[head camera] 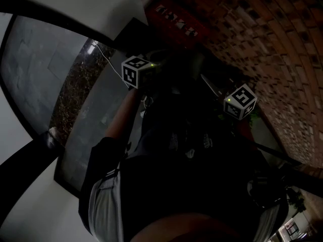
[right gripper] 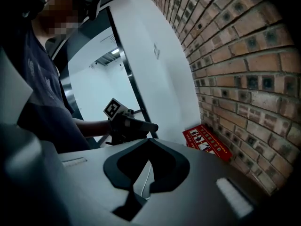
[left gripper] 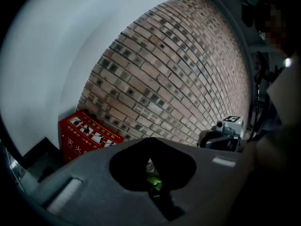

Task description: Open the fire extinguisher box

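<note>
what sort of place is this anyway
Probably a hallway corner in a public or office building: a brick wall meets a plain white wall, a red fire extinguisher box sits low in that corner, and what look like dark-framed glass panels stand nearby.

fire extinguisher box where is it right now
In the left gripper view the red fire extinguisher box sits low on the left, at the foot of the brick wall, beside the white wall.
</note>
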Action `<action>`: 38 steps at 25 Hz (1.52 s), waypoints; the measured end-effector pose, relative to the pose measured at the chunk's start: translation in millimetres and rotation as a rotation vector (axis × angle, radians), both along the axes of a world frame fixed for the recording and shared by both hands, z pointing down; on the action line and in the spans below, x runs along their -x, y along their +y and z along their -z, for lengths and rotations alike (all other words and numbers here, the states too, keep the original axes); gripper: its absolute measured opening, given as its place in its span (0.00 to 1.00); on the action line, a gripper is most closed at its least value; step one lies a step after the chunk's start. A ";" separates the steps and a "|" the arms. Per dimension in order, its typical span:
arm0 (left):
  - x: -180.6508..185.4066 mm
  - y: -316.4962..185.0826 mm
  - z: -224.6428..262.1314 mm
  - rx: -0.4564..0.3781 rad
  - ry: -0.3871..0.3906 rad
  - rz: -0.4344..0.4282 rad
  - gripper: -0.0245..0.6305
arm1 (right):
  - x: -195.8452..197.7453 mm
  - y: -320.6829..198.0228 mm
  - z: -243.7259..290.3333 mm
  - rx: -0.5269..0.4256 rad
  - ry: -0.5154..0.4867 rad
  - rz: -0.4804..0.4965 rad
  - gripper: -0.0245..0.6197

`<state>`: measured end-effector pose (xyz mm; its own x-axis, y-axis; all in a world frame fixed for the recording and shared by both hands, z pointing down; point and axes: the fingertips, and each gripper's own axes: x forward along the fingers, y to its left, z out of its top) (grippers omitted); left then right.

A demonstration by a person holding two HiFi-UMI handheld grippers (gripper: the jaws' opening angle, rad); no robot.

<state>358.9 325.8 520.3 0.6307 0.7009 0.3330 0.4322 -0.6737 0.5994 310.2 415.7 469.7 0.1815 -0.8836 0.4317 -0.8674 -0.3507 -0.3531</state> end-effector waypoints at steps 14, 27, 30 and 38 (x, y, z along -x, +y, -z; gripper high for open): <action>-71.8 33.3 -85.4 -0.149 -0.199 0.032 0.04 | -69.2 28.0 -46.9 0.013 -0.069 -0.018 0.04; -109.0 51.0 -183.9 -0.181 -0.487 0.052 0.04 | -111.2 13.9 -111.5 0.188 -0.029 0.174 0.04; -110.1 40.0 -205.1 -0.060 -0.580 0.146 0.04 | -110.2 18.9 -113.5 0.199 -0.057 0.162 0.04; -113.5 41.1 -254.5 0.021 -0.725 0.194 0.34 | -108.9 45.5 -119.3 0.244 -0.126 0.096 0.04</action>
